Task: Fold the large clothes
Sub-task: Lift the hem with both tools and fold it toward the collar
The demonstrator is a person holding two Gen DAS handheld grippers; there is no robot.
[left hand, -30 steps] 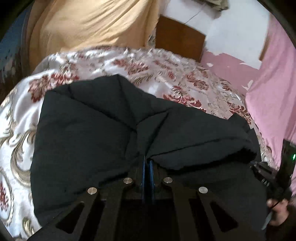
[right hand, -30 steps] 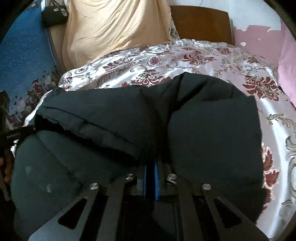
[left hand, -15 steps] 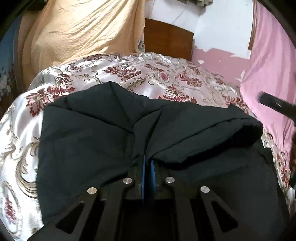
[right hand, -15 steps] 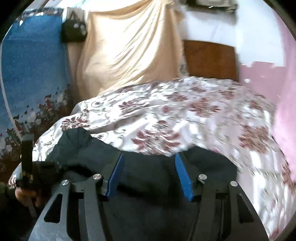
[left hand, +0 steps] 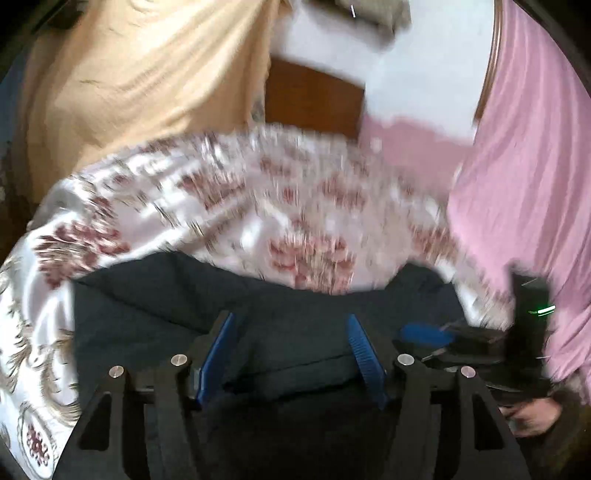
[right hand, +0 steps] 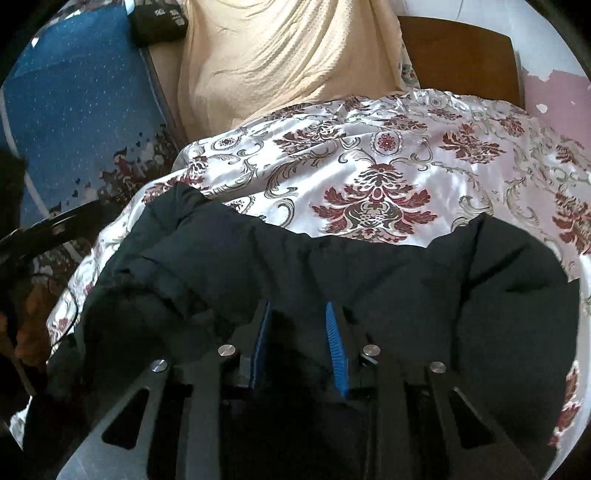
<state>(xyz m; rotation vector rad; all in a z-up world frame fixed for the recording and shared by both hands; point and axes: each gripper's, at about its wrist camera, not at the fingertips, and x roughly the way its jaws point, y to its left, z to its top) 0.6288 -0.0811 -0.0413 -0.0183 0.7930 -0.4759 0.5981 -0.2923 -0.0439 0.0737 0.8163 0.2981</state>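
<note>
A large black garment (left hand: 155, 314) lies folded in layers on a bed with a white and maroon floral cover (left hand: 258, 206). My left gripper (left hand: 290, 328) is open just above the garment's near part, nothing between its blue pads; this view is blurred by motion. My right gripper (right hand: 299, 317) is also open, narrower, over the same garment (right hand: 480, 295) with its fingertips close to the cloth. The right gripper also shows at the right edge of the left wrist view (left hand: 480, 339). The left gripper's body shows at the left edge of the right wrist view (right hand: 48, 232).
A yellow cloth (right hand: 280, 55) hangs behind the bed beside a brown headboard (right hand: 458, 51). A pink curtain (left hand: 524, 147) hangs at the right. A blue patterned cloth (right hand: 74, 110) and a black bag (right hand: 159, 18) are at the left.
Both grippers let go of the black garment: the right opened first, then the left. Both pulled back towards me and the garment now lies lower in both views.
</note>
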